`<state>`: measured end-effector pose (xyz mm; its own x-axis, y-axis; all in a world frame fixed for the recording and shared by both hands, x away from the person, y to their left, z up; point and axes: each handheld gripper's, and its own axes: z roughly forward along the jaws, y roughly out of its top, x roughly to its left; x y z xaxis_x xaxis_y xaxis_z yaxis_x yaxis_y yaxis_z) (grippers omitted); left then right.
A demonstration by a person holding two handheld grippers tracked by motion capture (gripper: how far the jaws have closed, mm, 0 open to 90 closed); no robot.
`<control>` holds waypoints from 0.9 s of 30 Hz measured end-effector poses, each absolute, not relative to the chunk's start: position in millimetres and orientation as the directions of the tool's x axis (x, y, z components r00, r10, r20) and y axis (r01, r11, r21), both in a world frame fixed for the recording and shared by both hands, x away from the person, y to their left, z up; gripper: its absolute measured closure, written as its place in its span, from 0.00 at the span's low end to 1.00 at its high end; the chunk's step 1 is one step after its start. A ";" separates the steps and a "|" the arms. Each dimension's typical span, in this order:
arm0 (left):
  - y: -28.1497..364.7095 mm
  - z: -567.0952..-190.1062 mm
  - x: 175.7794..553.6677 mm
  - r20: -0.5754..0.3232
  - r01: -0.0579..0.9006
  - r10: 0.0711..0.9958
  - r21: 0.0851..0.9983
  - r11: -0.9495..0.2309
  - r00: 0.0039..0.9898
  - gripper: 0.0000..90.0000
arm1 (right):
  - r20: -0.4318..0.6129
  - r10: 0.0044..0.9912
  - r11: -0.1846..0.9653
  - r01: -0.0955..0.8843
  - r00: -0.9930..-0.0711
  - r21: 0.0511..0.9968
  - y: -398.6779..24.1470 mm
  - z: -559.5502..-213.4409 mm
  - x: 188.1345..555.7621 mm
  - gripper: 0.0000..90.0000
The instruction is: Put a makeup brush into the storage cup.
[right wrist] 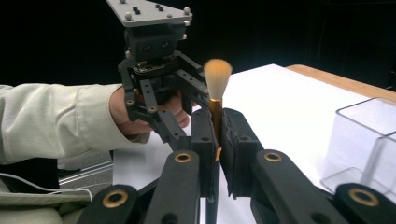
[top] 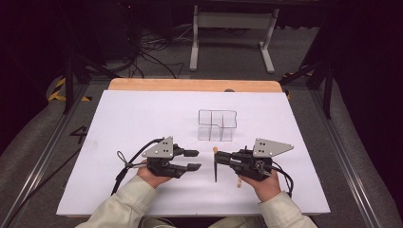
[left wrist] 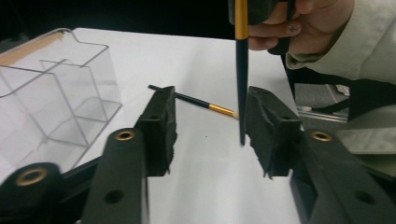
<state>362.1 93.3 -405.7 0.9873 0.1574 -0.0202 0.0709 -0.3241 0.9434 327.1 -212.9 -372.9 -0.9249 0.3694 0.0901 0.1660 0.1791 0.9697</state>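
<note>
Right gripper clamped on a makeup brush, bristles up, black handle hanging down to the white table. Left gripper part open, handle tip between its jaws but untouched by either pad. Second brush lying flat just beyond. Clear divided organizer standing just far of both grippers, near centre. Likely mid-handover or regrip. Next: either close left on the handle before releasing right, or carry the brush upright over a compartment and lower it in.
</note>
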 end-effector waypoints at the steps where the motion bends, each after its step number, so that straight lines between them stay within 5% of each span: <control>1: 94.8 -405.5 362.6 -0.020 0.072 0.162 0.944 -0.322 0.987 0.54 | 0.086 0.373 0.179 0.162 -0.924 0.970 -213.7 -371.2 327.2 0.93; 27: 141.6 -414.6 371.0 -0.076 0.187 0.342 0.934 -0.303 0.936 0.27 | 0.054 0.429 0.139 0.126 -0.902 0.982 -221.4 -327.2 353.8 0.94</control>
<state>371.0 141.6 -414.6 0.9365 0.3424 -0.0762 0.1870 -0.3034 0.9343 353.8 -221.4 -327.2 -0.9017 0.4289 0.0545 0.1255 0.1390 0.9823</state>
